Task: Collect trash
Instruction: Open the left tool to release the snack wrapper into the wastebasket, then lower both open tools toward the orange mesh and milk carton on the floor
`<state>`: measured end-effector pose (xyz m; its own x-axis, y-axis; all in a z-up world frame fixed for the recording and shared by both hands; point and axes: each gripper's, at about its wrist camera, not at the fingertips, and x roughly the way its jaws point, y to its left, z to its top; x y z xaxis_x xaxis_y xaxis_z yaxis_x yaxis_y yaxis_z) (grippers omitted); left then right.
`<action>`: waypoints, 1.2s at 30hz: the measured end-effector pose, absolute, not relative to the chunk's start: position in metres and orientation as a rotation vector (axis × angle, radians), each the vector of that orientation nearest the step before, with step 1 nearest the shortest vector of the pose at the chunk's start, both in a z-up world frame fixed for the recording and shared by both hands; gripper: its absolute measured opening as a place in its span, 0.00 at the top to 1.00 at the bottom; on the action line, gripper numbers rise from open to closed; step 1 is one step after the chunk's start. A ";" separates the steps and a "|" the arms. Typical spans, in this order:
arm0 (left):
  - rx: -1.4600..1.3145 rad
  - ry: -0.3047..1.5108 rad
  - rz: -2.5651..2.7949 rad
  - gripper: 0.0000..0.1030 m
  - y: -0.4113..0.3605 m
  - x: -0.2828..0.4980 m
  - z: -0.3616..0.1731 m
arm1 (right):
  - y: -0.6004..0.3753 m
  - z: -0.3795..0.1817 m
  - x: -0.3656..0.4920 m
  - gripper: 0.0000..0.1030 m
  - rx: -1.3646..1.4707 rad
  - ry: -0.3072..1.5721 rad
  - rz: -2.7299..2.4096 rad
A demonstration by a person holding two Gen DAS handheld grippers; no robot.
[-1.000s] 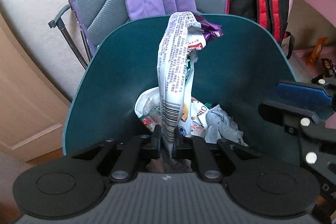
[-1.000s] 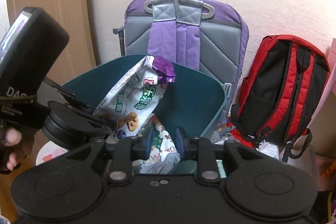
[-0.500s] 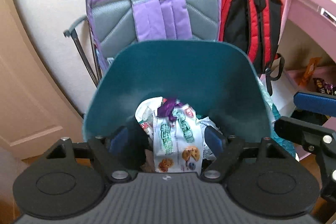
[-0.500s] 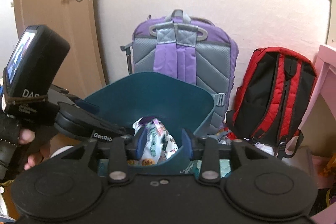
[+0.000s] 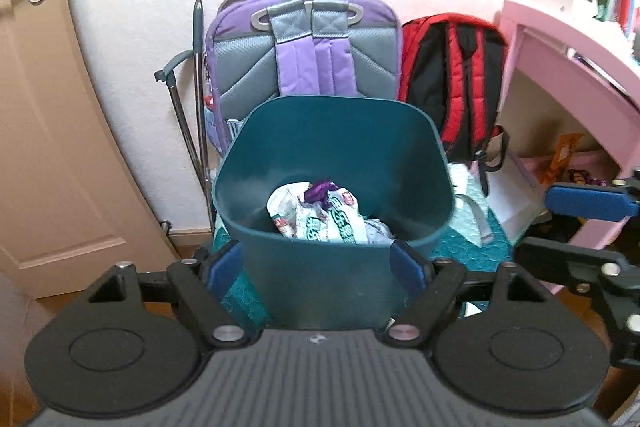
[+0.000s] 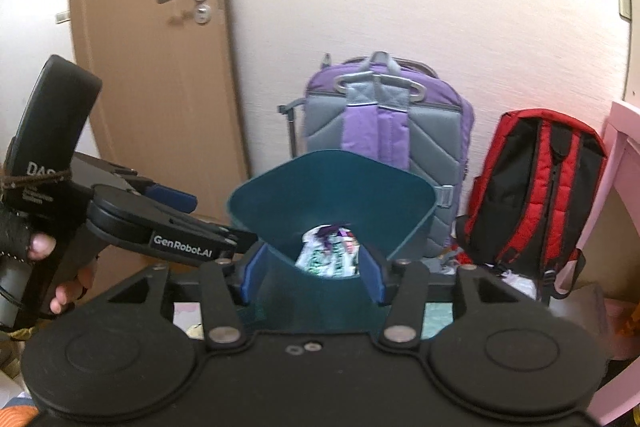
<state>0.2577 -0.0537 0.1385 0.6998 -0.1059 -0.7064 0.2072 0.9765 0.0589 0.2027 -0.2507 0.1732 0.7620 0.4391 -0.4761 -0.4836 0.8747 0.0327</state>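
Observation:
A teal trash bin (image 5: pixel 332 151) stands on the floor against the backpacks, also in the right wrist view (image 6: pixel 332 183). Inside it lie crumpled wrappers (image 5: pixel 320 213), a white and green snack bag with a purple scrap on top (image 6: pixel 328 251). My left gripper (image 5: pixel 316 265) hangs open, back from and above the bin's near wall, holding nothing. It shows at the left of the right wrist view (image 6: pixel 200 219), held by a hand. The jaws of my right gripper (image 6: pixel 312 277) are opening with nothing gripped between them. It also shows at the right edge of the left wrist view (image 5: pixel 576 231).
A purple and grey backpack (image 5: pixel 308 55) and a red and black backpack (image 5: pixel 452 83) lean on the wall behind the bin. A wooden door (image 6: pixel 152 67) is to the left, a pink desk (image 5: pixel 568 75) with snack packets underneath to the right. A teal mat (image 5: pixel 468 243) lies beside the bin.
My left gripper opened and let go of the white snack bag, which now lies in the bin. Both grippers drew back and up from the bin. The right jaws widened.

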 end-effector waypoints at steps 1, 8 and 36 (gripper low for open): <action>0.133 0.771 -0.182 0.22 -0.051 0.250 0.140 | -0.248 0.173 0.198 0.50 -0.099 0.492 0.514; 0.114 0.737 -0.200 0.17 -0.024 0.204 0.138 | -0.226 0.163 0.176 0.48 -0.107 0.510 0.584; -0.010 1.114 0.063 0.08 0.199 0.223 -0.205 | -0.019 -0.164 0.248 0.46 -0.408 0.995 0.872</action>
<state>0.2228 0.1991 -0.2049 0.4396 0.0454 -0.8970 -0.0558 0.9982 0.0232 0.2477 -0.0186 -0.1641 0.2562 0.4464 -0.8574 -0.7915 0.6060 0.0790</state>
